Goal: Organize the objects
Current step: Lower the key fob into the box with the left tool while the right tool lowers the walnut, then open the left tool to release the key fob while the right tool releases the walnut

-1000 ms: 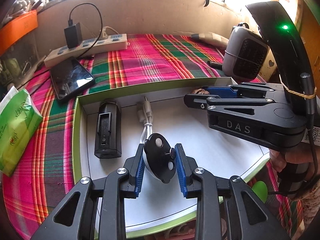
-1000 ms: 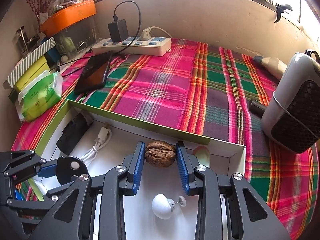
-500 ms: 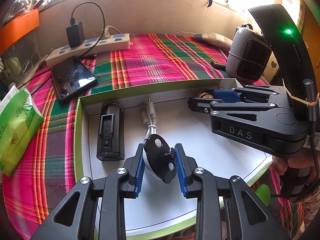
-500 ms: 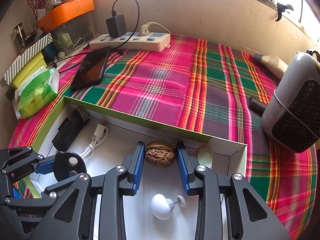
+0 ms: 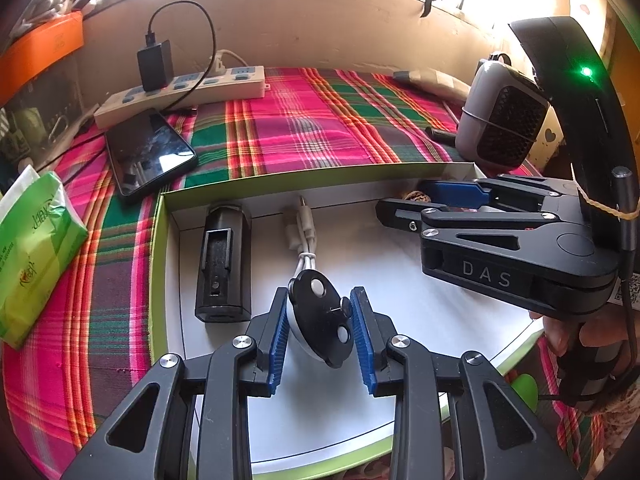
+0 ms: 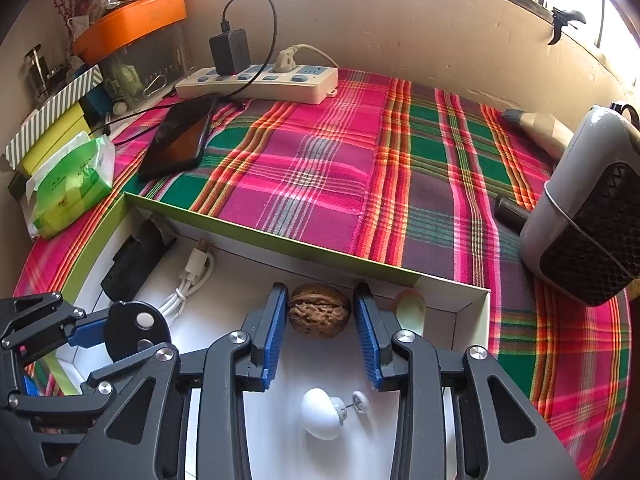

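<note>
In the left wrist view, the left gripper [image 5: 320, 330] sits low over a shallow box [image 5: 158, 264] with a green rim and white floor; its jaws have just been opening, and the black-and-white tag [image 5: 318, 320] stands between the blue pads with a sliver of gap on each side, so it looks let go onto the box floor rather than held. Further in lie a black holder [image 5: 224, 260] and a coiled white cable [image 5: 304, 236], side by side along the far wall, which suggests the box is the collecting place. The right gripper [image 5: 404, 204] reaches in from the right toward the far corner. In the right wrist view, its jaws have also just been opening: the walnut [image 6: 319, 310] rests on the box floor against the far wall, between the pads, with a clear gap at the right pad and none plain at the left, so it reads as released there. Just right of it is a pale green piece [image 6: 410, 310], and nearer the camera a white tag [image 6: 322, 414] with its pin. The box stands on a pink and green plaid cloth [image 6: 320, 168], apparently a table top against a plaster wall under bright windows. On the cloth are a power strip [image 6: 260, 80] with a black charger, a phone [image 6: 180, 136], a tissue pack [image 6: 68, 184] and a small grey heater [image 6: 592, 216].
</note>
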`<state>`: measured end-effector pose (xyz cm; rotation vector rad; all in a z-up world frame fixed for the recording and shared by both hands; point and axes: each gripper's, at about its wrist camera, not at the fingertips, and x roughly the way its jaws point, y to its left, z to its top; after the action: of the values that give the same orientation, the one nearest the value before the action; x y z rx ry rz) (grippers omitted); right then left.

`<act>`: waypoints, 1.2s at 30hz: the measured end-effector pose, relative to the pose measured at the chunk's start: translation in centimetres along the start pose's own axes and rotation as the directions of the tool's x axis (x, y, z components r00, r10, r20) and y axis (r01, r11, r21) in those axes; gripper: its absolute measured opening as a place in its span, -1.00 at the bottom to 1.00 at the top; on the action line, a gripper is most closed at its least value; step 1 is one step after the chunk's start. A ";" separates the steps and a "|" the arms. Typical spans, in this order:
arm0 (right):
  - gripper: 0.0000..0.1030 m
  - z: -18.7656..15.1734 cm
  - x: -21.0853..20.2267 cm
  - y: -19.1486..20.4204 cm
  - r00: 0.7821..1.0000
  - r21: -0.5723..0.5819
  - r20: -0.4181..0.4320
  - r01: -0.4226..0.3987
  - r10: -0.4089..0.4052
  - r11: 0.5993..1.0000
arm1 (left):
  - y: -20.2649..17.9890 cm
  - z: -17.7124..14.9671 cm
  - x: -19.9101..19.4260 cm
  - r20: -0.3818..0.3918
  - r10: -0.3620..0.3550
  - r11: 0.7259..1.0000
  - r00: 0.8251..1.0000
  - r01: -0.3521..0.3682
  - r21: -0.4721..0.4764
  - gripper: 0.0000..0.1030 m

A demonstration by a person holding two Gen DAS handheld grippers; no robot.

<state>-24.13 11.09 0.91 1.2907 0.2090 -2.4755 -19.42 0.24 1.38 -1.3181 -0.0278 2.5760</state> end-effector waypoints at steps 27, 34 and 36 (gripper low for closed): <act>-0.12 -0.6 -3.6 0.7 0.996 0.023 0.085 -0.003 0.001 1.000 | -0.5 -0.5 -2.8 0.046 0.010 1.000 0.999 -0.010 -0.001 -0.28; -0.12 -1.4 -5.0 1.1 0.995 0.030 0.101 -0.007 0.004 1.000 | -0.8 -1.1 -3.8 0.055 0.020 1.000 0.998 -0.020 -0.001 -0.28; -0.12 -1.7 -5.3 1.2 0.994 0.034 0.106 -0.009 0.005 0.999 | -0.8 -1.3 -4.2 0.061 0.019 1.000 0.998 -0.019 -0.002 -0.28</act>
<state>-19.59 11.70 4.31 1.1671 0.1352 -2.5437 -15.88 -0.10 4.07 -1.2453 -0.0282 2.6321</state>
